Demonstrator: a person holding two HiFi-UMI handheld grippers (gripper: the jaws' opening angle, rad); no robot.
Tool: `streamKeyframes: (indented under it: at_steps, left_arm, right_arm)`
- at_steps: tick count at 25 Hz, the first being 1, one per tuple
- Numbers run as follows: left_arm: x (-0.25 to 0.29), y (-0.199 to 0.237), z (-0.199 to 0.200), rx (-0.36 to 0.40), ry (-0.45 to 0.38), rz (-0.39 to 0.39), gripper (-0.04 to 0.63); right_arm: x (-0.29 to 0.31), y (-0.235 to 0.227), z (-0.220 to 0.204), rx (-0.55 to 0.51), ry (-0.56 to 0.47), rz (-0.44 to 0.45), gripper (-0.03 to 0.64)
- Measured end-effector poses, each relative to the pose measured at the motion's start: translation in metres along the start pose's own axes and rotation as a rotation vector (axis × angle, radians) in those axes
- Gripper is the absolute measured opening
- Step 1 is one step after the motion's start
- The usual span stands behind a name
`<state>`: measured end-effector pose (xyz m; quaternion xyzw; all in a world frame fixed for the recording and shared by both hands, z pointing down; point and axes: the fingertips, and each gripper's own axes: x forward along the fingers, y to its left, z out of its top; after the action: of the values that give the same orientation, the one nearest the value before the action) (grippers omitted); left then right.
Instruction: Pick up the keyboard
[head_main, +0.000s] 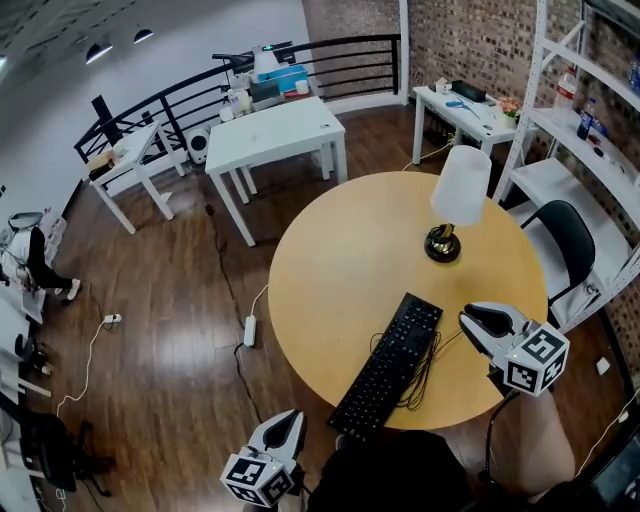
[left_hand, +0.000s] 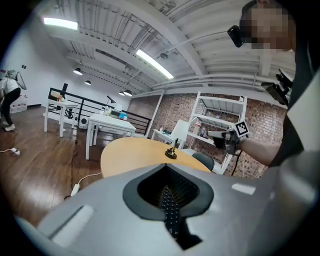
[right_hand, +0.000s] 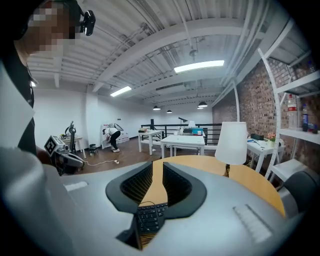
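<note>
A black keyboard (head_main: 388, 365) lies slantwise on the round wooden table (head_main: 340, 260), near its front edge, with its cable bunched at its right side. My right gripper (head_main: 472, 318) hovers just right of the keyboard's far end, apart from it. Its jaws stand a little open with nothing between them, and the keyboard's end (right_hand: 150, 216) shows through the gap in the right gripper view. My left gripper (head_main: 285, 418) is shut and empty, below and left of the table's front edge. In the left gripper view the keyboard (left_hand: 171, 212) appears past the closed tips.
A table lamp (head_main: 455, 200) with a white shade stands on the table behind the keyboard. A black chair (head_main: 565, 240) sits at the table's right, with white shelving (head_main: 560, 120) behind it. White desks (head_main: 275, 135) stand farther back. A power strip (head_main: 250, 330) lies on the floor at the left.
</note>
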<state>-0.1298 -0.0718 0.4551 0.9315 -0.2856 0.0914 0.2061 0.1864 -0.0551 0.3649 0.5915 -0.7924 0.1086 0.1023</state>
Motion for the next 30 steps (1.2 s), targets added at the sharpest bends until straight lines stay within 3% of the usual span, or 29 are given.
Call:
streamKeyframes:
  at_steps: [3, 7, 11, 15, 19, 24, 30]
  left_arm:
    - [0.002, 0.002, -0.006, 0.004, 0.03, 0.045, 0.032]
    - [0.001, 0.002, -0.001, -0.026, 0.011, 0.098, 0.032]
    - [-0.003, -0.02, -0.003, -0.041, 0.005, 0.112, 0.032]
    - [0.011, -0.032, -0.009, -0.044, 0.004, 0.183, 0.033]
    - [0.03, -0.03, -0.039, -0.14, 0.056, 0.23, 0.081]
    - [0.04, -0.021, -0.079, -0.24, 0.127, 0.323, 0.083]
    - [0.044, -0.003, -0.121, -0.35, 0.156, 0.398, 0.099]
  right_arm:
    - [0.009, -0.005, -0.002, -0.002, 0.033, 0.04, 0.064]
    - [0.02, -0.015, 0.001, -0.027, 0.057, 0.057, 0.066]
    - [0.024, -0.027, 0.005, -0.023, 0.045, 0.09, 0.067]
    - [0.035, -0.058, -0.007, -0.028, 0.078, 0.133, 0.078]
    - [0.066, -0.093, -0.023, -0.031, 0.132, 0.172, 0.091]
    - [0.106, -0.121, -0.055, -0.012, 0.215, 0.243, 0.104]
    - [0.148, -0.135, -0.084, 0.011, 0.265, 0.305, 0.13]
